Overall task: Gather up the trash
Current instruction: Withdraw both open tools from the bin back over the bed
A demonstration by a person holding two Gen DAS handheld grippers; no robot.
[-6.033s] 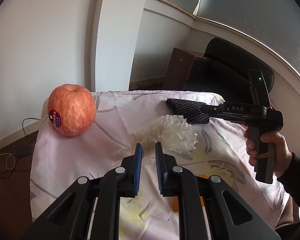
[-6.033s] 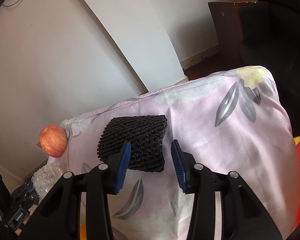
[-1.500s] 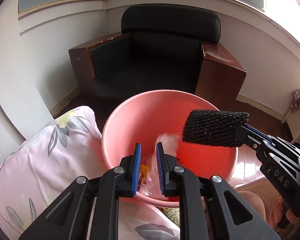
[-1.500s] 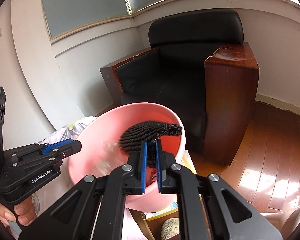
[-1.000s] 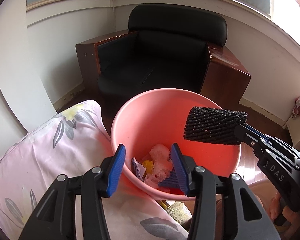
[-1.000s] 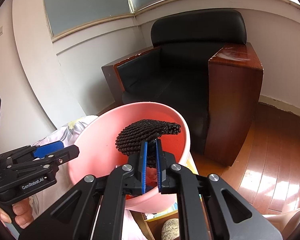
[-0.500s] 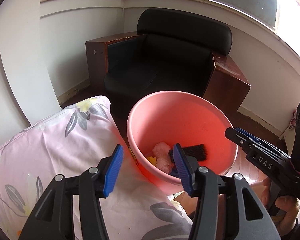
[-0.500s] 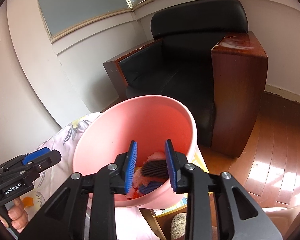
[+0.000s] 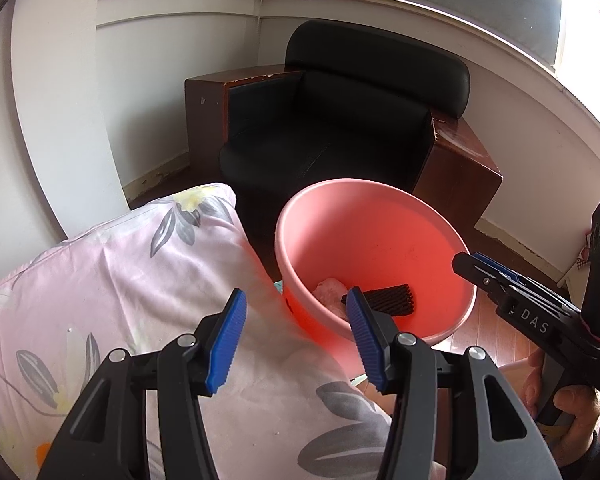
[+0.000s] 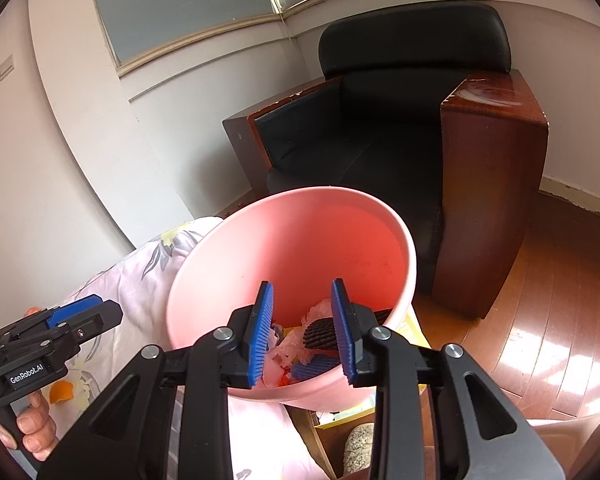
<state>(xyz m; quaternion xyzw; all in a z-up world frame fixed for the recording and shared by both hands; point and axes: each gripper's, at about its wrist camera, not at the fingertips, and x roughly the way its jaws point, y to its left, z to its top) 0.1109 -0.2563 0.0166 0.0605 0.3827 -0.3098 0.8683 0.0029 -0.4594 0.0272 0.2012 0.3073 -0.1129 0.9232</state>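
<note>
We hold the left gripper (image 9: pixel 296 338) over the flowered pink cloth (image 9: pixel 120 276) that drapes the surface, its blue-padded jaws spread wide with nothing between them. Just past its right finger sits the pink plastic basin (image 9: pixel 380 208), its near rim touching the cloth's edge.

Our right gripper (image 10: pixel 302 330) hangs above the near rim of that basin (image 10: pixel 296 208), and its jaws also stand well apart, gripping nothing. Down between them, in the bottom of the basin, lies the trash: the black foam fruit net (image 10: pixel 320 332) resting on a heap of crumpled clear plastic wrap (image 10: pixel 296 344), with a blue ribbed scrap (image 10: pixel 314 368) and small orange and yellow bits beside it. From the left wrist camera the same black net (image 9: pixel 384 300) lies flat against the basin floor, touching the pale wrap (image 9: pixel 330 288).

Behind the basin stands a black leather armchair (image 10: pixel 404 92) with dark wooden sides, on a wooden plank floor (image 10: pixel 540 320). A piece of orange peel (image 10: pixel 60 390) lies on the cloth near the left gripper's handle.
</note>
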